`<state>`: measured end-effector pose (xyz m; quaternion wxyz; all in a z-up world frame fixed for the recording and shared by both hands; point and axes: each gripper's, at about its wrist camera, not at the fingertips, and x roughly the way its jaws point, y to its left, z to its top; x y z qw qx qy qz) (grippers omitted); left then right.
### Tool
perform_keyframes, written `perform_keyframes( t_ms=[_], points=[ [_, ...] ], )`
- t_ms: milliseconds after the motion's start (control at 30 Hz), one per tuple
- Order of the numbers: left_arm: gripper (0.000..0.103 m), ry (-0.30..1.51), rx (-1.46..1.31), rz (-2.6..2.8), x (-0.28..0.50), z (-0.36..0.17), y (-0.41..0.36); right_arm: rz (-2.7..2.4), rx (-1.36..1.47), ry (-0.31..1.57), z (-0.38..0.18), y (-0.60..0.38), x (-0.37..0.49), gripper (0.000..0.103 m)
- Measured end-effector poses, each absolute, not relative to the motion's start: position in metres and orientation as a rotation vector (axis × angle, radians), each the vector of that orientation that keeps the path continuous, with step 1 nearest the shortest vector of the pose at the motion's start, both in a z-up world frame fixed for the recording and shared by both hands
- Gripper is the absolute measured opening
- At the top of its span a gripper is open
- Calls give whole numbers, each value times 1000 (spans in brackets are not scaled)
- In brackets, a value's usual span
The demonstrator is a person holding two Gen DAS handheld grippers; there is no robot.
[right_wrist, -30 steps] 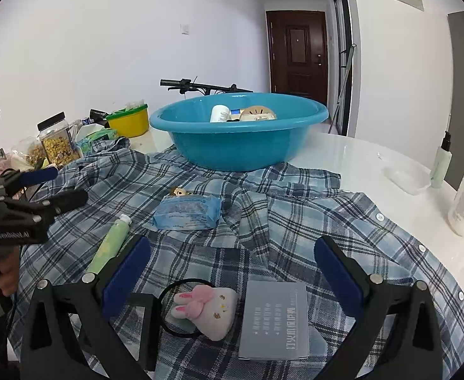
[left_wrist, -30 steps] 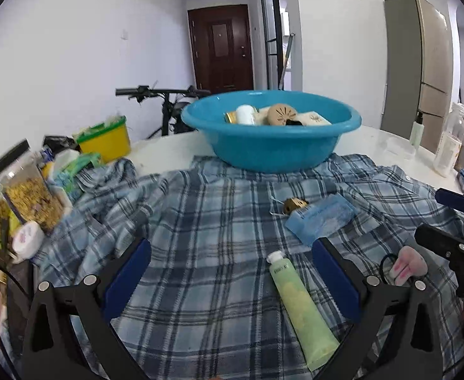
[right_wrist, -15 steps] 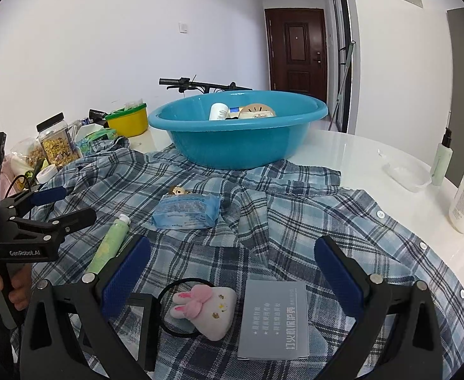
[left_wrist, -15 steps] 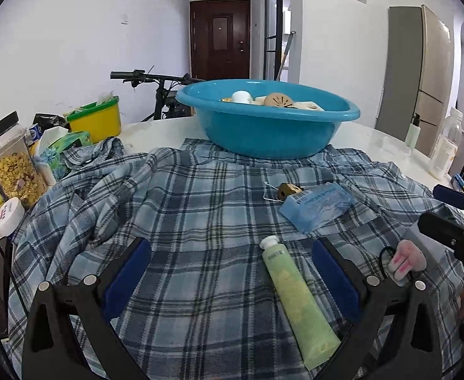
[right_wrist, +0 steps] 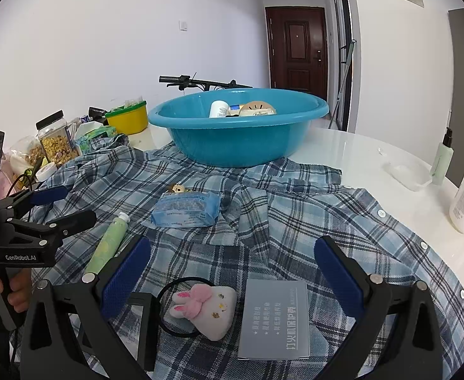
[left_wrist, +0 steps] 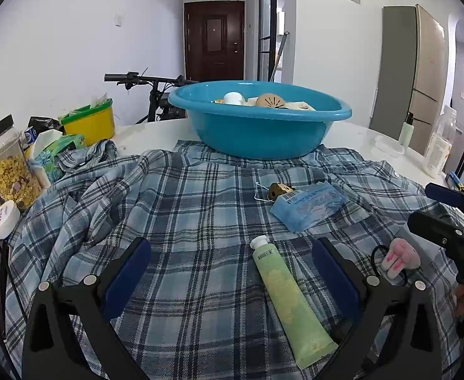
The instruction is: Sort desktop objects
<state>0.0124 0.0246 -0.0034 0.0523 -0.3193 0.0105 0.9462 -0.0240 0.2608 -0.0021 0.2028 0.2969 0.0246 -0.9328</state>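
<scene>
A blue plaid shirt (left_wrist: 184,221) is spread over the white surface (right_wrist: 358,152), and the things to be sorted lie on it. The left gripper (left_wrist: 232,272) hovers low with its jaws released and wide apart, nothing between them; the green tube (left_wrist: 287,294) lies just inside the right-hand jaw at the lower centre of the left wrist view, cap pointing away. Beyond it, in the middle right of that frame, sits a blue tissue pack (left_wrist: 308,205) with a small brass bell (left_wrist: 277,190) touching its far edge. The right gripper (right_wrist: 233,278) is likewise released and empty, its jaws standing to either side of a plush rabbit hair tie (right_wrist: 205,308) and a grey card (right_wrist: 274,318), which lie side by side at the bottom centre of the right wrist view. A blue basin (right_wrist: 238,136) stands at the far edge of the shirt, upper centre, already holding a white bottle (right_wrist: 218,109) and a round tan lid (right_wrist: 258,107). A jar of snacks (left_wrist: 8,171) and a yellow tub (left_wrist: 89,123) stand at the left side.
</scene>
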Motion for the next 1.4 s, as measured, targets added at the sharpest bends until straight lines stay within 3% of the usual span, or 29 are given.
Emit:
perform_keyframes(
  t_ms=[1400],
  points=[
    [103,0,-960,2902,13,-1,19,-2595,848,90,-3,257,-25,103]
  ],
)
